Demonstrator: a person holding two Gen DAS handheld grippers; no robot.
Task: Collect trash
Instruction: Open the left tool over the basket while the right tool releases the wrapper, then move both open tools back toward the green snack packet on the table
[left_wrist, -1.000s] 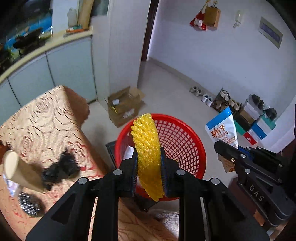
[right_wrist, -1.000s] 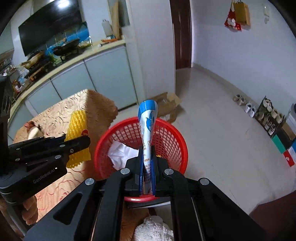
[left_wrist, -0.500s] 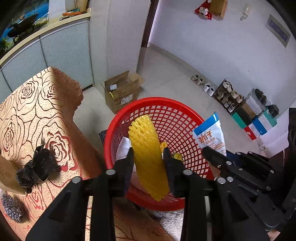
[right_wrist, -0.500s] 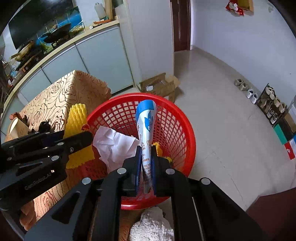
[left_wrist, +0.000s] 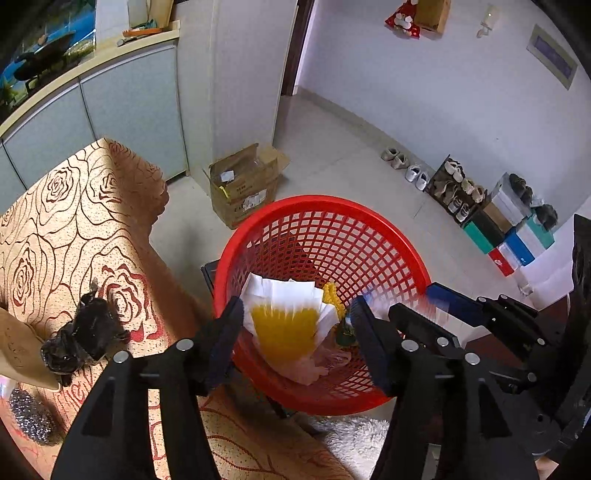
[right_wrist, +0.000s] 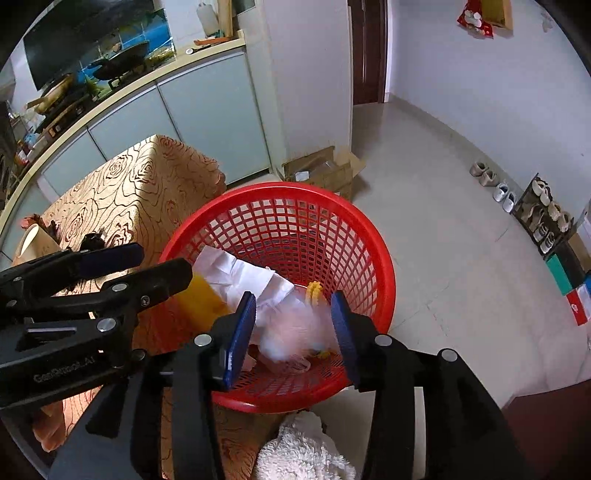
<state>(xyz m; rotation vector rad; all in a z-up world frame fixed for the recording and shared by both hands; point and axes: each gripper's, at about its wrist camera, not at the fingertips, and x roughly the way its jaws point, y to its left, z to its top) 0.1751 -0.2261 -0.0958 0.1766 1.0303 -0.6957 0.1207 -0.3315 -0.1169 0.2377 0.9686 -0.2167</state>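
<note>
Trash lies inside the red basket (left_wrist: 402, 251): a blurred yellow foam net (left_wrist: 284, 332) and white crumpled paper (left_wrist: 284, 291). Above the basket's near rim, the left gripper (left_wrist: 295, 328) and right gripper (right_wrist: 291, 325) are both opening, pads clear of everything. Left of the basket, a black bag (left_wrist: 85, 332) rests on the desk (left_wrist: 55, 221); beyond it, a cardboard box (left_wrist: 243, 184) sits on the floor.

Red basket (left_wrist: 402, 243) mouth open above; surface (left_wrist: 55, 221) edge crowds its left, cardboard box (left_wrist: 243, 184) behind, bare floor (right_wrist: 443, 221) right.
</note>
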